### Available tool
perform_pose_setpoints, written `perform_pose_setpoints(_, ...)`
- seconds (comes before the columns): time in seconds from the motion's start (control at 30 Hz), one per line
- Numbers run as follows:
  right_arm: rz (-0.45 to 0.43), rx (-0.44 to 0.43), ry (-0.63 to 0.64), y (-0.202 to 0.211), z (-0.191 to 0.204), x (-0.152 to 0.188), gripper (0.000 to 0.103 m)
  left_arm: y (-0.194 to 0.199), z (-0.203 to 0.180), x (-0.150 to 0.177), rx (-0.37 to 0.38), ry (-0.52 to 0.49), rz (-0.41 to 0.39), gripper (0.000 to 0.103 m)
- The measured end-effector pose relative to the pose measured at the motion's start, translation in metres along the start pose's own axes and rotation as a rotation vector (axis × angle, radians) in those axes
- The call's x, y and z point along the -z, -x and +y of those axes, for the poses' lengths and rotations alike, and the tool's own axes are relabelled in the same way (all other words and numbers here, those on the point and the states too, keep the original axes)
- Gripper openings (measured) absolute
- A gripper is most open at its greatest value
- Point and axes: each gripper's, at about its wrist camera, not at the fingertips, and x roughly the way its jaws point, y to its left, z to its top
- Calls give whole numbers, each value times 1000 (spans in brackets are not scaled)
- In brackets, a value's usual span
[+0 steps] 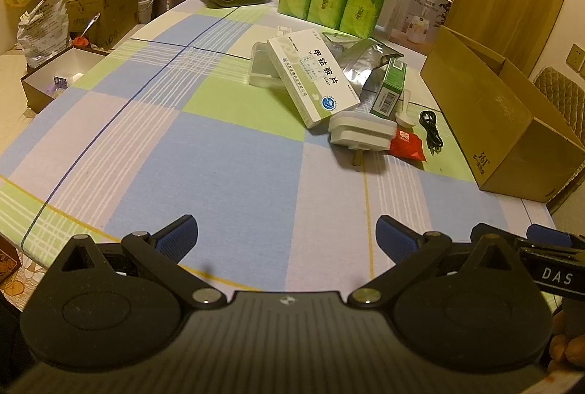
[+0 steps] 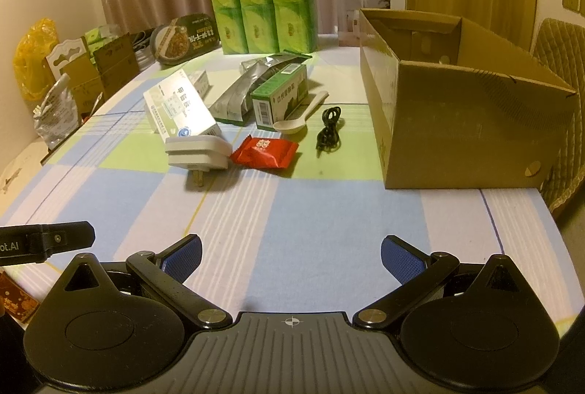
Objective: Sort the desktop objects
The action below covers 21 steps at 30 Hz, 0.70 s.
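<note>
Sorting looks unstarted: the left gripper (image 1: 287, 235) and right gripper (image 2: 290, 256), fingers apart, must reach the red foil sachet (image 2: 264, 152) beside the open brown cardboard box (image 2: 471, 123).

Reading "甲钴胺片" in bold black down the white medicine box (image 1: 310, 75) mid-table. "J10" printed on the white carton (image 1: 420, 10) standing at the far edge, beside the green tissue packs. "361°" stamped low on the brown cardboard box (image 1: 486, 123) along the right edge. "DAS" in white on the right gripper (image 1: 548, 258); "ot.AI" on the left gripper (image 2: 36, 242). Barcode, digits unreadable, on the green box (image 2: 279, 96).
</note>
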Motion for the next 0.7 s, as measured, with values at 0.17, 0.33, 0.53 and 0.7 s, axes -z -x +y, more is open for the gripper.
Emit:
perform_pose_setpoints(0.17,3,0,-2,0,0,0,101,0,-1,0,3,0,1,102)
perform_pose_setpoints(0.33,9,0,-7,0,0,0,101,-1,-1,0,4,0,2,102)
perform_pose_setpoints(0.53,19,-3,-17,-1,-1,-1,101,-1,-3,0,12,-2,4,102)
perform_pose_setpoints(0.7,24,-5,-24,-2,-2,0,101,0,-4,0,16,-2,6,102)
